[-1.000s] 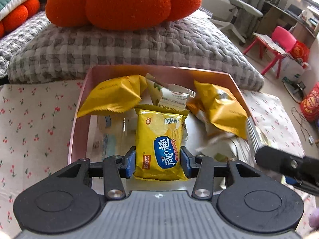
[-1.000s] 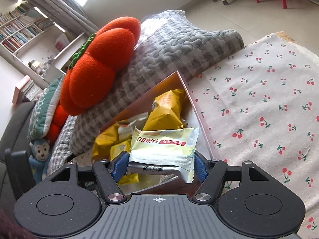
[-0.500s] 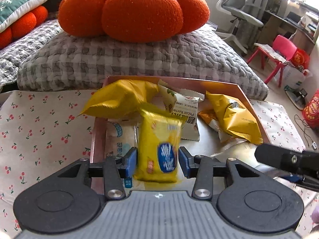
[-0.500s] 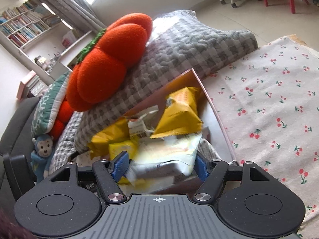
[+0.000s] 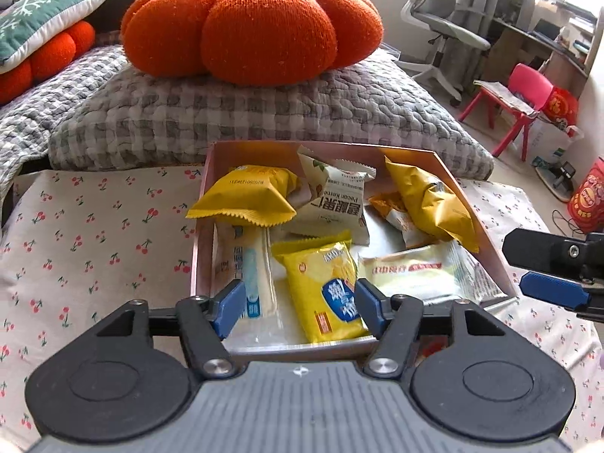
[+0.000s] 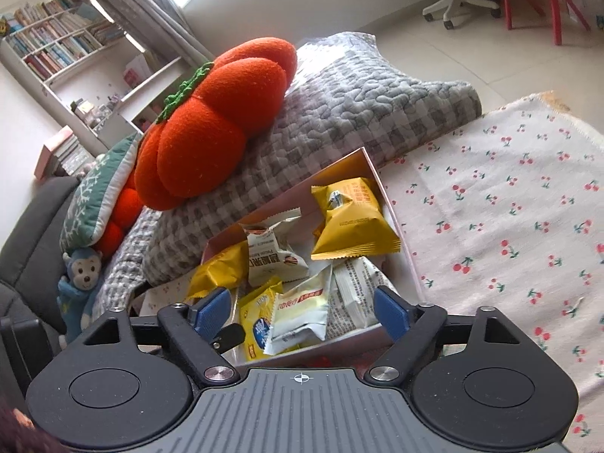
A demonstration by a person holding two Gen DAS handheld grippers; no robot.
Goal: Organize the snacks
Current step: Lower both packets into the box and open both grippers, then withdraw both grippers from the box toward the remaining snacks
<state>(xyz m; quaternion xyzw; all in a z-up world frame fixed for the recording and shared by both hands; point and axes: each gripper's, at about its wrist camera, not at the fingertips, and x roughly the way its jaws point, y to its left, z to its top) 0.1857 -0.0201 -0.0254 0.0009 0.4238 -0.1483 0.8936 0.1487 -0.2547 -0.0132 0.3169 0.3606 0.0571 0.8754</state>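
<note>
A pink box (image 5: 468, 204) on the cherry-print cloth holds several snack packets. A yellow packet with a blue label (image 5: 324, 290) lies flat in its near part, and it also shows in the right wrist view (image 6: 256, 321). A pale cream packet (image 5: 415, 271) lies beside it at the right (image 6: 302, 313). My left gripper (image 5: 296, 307) is open and empty above the box's near edge. My right gripper (image 6: 298, 311) is open and empty over the box; its arm shows in the left wrist view (image 5: 555, 264).
An orange pumpkin cushion (image 5: 249, 19) sits on a grey checked quilt (image 5: 264, 113) behind the box. A red stool (image 5: 517, 105) and an office chair (image 5: 441, 22) stand on the floor at the right. A blue monkey toy (image 6: 81, 275) sits at the left.
Both grippers have opened and drawn back. The yellow packet and the cream packet have dropped out of them and now lie in the box.
</note>
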